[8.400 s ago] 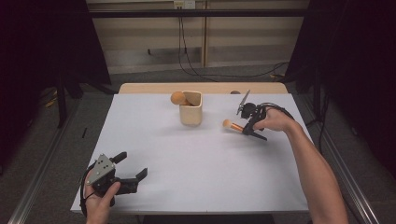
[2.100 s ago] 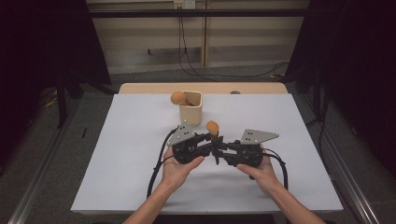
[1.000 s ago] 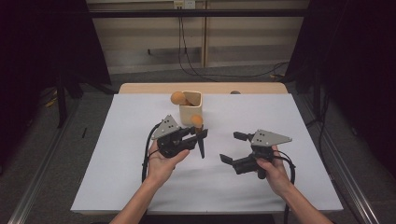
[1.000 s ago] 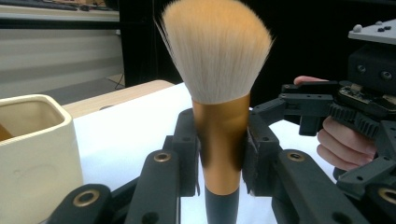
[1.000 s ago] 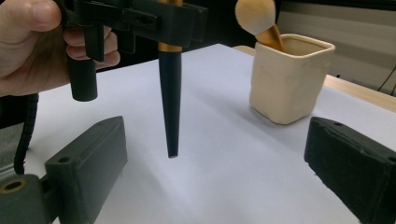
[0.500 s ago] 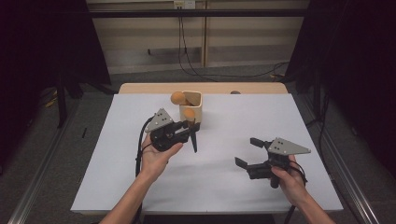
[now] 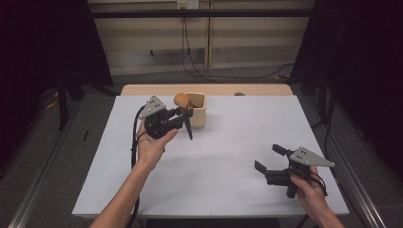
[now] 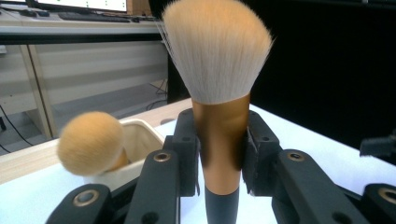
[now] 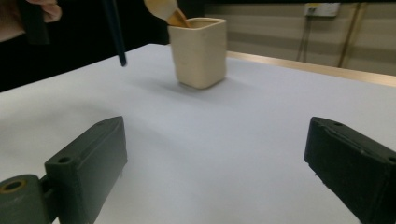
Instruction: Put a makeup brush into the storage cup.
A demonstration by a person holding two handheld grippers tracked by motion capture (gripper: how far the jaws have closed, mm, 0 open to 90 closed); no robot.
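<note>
Left hand-held gripper was clamped on the brush at its copper ferrule, jaws closed against both sides. Brush axis ran near vertical: bristles up, dark handle pointing down toward the worktop, tip clear of the surface. In the high view the brush head sat just beside the cream cup, on its left side, about at rim height.

The cup stood upright at the far middle of the worktop and already held a second brush, round orange head leaning over the rim on the side nearest the left hand-held gripper.

Right hand-held gripper was at the near right edge, well apart from the cup, jaws spread wide and holding nothing.

My read: the left one is the one placed to act. The cup opening lay just to its right and slightly beyond; the handle tip has to clear the rim and miss the brush already inside.
</note>
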